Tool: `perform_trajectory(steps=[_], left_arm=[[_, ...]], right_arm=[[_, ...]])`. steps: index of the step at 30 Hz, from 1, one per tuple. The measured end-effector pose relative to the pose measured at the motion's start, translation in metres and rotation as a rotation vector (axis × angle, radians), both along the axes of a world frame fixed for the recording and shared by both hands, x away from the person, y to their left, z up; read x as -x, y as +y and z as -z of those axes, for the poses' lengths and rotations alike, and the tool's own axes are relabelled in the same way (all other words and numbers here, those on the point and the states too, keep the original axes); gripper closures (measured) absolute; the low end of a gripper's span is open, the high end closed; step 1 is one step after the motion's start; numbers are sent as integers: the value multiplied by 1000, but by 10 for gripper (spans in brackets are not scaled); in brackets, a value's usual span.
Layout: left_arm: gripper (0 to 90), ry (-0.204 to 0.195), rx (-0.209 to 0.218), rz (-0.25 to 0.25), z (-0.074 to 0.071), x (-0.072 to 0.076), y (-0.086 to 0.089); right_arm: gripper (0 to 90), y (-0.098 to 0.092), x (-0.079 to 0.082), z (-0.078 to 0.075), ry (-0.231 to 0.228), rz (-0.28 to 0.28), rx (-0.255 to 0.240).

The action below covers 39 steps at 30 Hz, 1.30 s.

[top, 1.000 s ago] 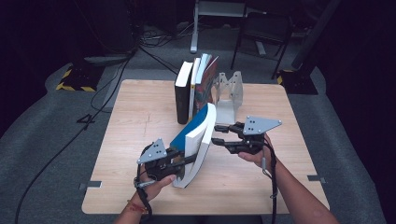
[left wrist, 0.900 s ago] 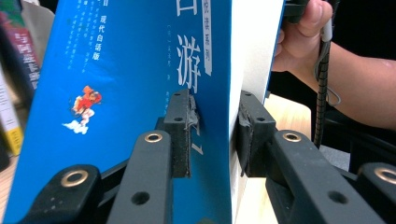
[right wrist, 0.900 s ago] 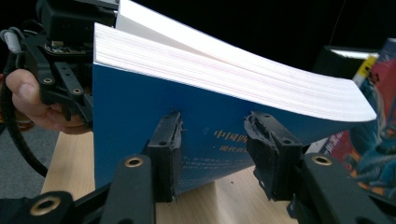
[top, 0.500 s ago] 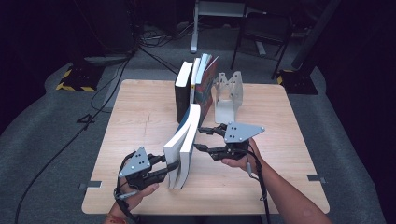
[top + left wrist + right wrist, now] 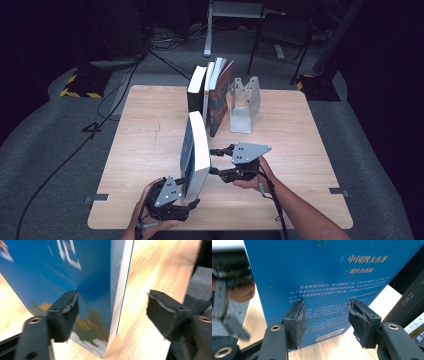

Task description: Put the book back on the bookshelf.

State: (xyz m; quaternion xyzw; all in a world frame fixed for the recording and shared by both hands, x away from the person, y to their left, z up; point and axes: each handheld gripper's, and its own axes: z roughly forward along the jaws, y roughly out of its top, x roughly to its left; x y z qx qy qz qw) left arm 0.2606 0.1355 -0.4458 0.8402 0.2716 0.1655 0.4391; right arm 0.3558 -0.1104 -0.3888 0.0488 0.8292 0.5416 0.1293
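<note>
While the blue book (image 5: 196,150) stands upright, both grippers' jaws gape, the left's just opened.

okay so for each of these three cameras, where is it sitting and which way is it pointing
High view: above the person's side, facing forward and down on the table; both forearms, left claw, right claw.
Left gripper view: on the left claw, facing the blue book's corner; jaws open, just opened.
Right gripper view: on the right claw, facing the book's printed cover; a hand behind.
All share the book.
</note>
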Motion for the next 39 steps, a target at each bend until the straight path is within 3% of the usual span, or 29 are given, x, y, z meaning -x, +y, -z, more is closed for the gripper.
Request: perform_trajectory(steps=[3,5,9,14,17,23,26,31,35,39], left_arm=[[161,-2,16,-94,6,-2,-7],[151,3,60,-136,9,-4,-9],[157,-24,59,-262,15,-10,-20],[169,-34,121,-327,20,-14,-23],[173,-54,123,-356,21,-13,-26],[314,-114,96,-362,18,-5,-25],[354,-111,97,-353,17,-4,-21],[501,-99,100,-340,14,-2,-10],[574,-82,125,-315,13,-4,6],[576,-44,202,-250,15,-6,12]], right_arm=[[477,4,3,1,-12,-1,4],[477,6,3,2,-4,-3,-1],[464,8,4,4,-6,4,-9],[455,7,4,7,0,19,-24],[454,8,3,9,4,26,-23],[438,10,1,10,10,37,-28],[437,11,1,10,8,36,-30],[434,16,3,9,-6,42,-21],[420,20,2,10,-14,49,-6],[381,15,-8,15,-15,101,28]])
